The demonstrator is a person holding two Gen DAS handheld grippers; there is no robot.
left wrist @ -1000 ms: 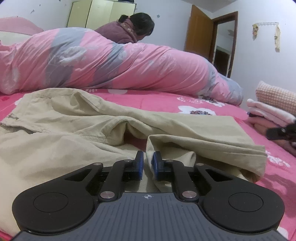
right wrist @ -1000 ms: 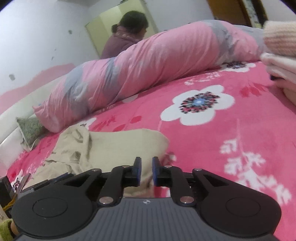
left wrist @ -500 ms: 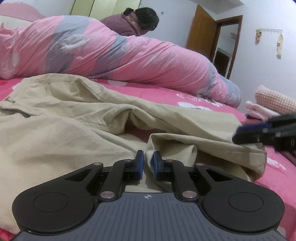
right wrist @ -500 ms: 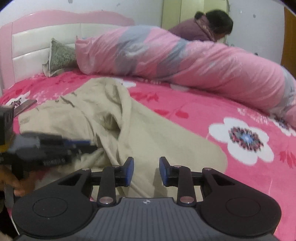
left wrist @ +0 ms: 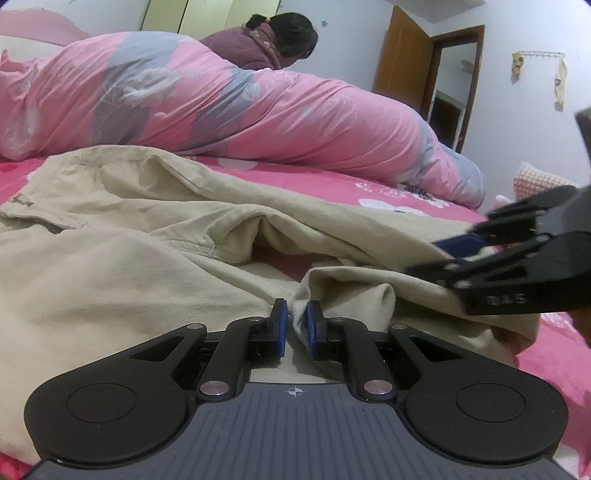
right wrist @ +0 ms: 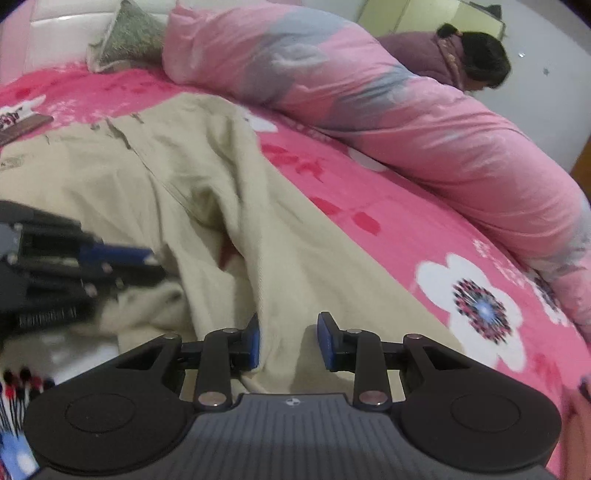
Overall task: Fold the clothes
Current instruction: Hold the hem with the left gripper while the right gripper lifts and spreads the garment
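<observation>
Home bedroom, bed (right wrist: 388, 221), rolled duvet (left wrist: 229, 107), wardrobe (left wrist: 207, 16)

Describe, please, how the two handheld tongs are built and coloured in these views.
Both are alike. The left tongs and right tongs have black linkage arms with silver pivot pins, blue pads on the fingertips, and two round black discs flanking a ribbed grey body marked with a small crosshair. Seen side-on, the right tongs carry blurred pale lettering I cannot read. No cables or sleeves show.

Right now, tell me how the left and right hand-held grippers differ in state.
The left hand-held gripper has its jaws nearly closed, pinching a fold of the beige trousers. The right hand-held gripper has its jaws wide apart over the trousers, clamping nothing. Both have blue pads and sit low over the same garment.
</observation>
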